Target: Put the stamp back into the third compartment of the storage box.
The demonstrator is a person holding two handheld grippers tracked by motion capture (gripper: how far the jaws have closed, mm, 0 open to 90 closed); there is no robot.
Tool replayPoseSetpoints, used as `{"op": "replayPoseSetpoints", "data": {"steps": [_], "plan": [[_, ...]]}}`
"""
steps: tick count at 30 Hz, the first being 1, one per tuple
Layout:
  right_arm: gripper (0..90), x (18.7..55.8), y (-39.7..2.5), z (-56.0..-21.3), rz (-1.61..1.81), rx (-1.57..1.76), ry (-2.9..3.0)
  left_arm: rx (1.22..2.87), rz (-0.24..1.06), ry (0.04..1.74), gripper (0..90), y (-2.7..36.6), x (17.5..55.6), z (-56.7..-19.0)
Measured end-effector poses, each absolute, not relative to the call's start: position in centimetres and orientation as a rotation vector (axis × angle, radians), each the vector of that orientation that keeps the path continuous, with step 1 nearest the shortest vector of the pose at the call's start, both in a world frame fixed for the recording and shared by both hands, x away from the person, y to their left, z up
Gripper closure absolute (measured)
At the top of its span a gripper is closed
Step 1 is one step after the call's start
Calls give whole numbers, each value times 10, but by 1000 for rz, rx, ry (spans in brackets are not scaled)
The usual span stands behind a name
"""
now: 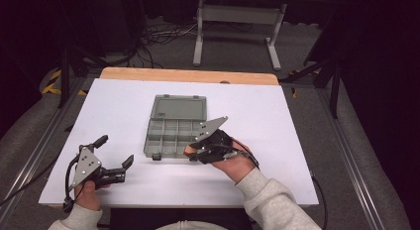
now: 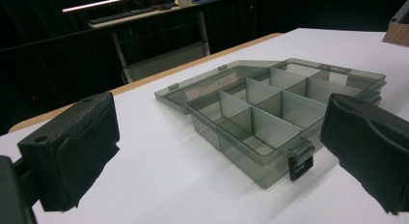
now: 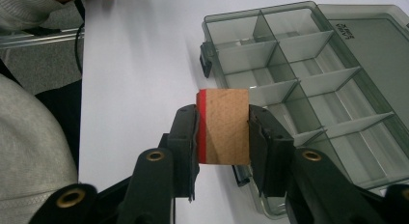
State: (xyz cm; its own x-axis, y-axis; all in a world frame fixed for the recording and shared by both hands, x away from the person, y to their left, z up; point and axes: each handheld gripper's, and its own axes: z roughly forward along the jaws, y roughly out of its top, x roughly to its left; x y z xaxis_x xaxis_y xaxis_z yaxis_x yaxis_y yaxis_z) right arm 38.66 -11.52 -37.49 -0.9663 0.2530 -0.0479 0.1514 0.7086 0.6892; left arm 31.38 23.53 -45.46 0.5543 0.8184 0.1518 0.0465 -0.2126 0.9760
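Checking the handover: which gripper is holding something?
The right gripper: its jaws clamp a wooden block with a red edge. The left gripper stands open, holding nothing.

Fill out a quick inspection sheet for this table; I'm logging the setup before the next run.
Surface: white table top, wooden strip along its far edge.
Job's things: grey compartment box lies open, lid flat behind it, compartments look empty; wooden block with a red edge is held just short of the box's near edge.
Clutter: nothing seen.
Grippers: left gripper open, low over the table, left of the box; right gripper shut on the block.
Cables: one trails from each gripper; more lie on the floor beyond the table.
Surroundings: dark room, grey table frame behind, carpeted floor.
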Motion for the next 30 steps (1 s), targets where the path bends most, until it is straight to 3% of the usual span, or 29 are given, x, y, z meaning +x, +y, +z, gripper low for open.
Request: {"op": "replayPoseSetpoints", "data": {"steps": [30], "plan": [[659, 424, -97, -359, 1045, 411, 2746, 1646, 837, 739, 12, 236, 314, -455]]}}
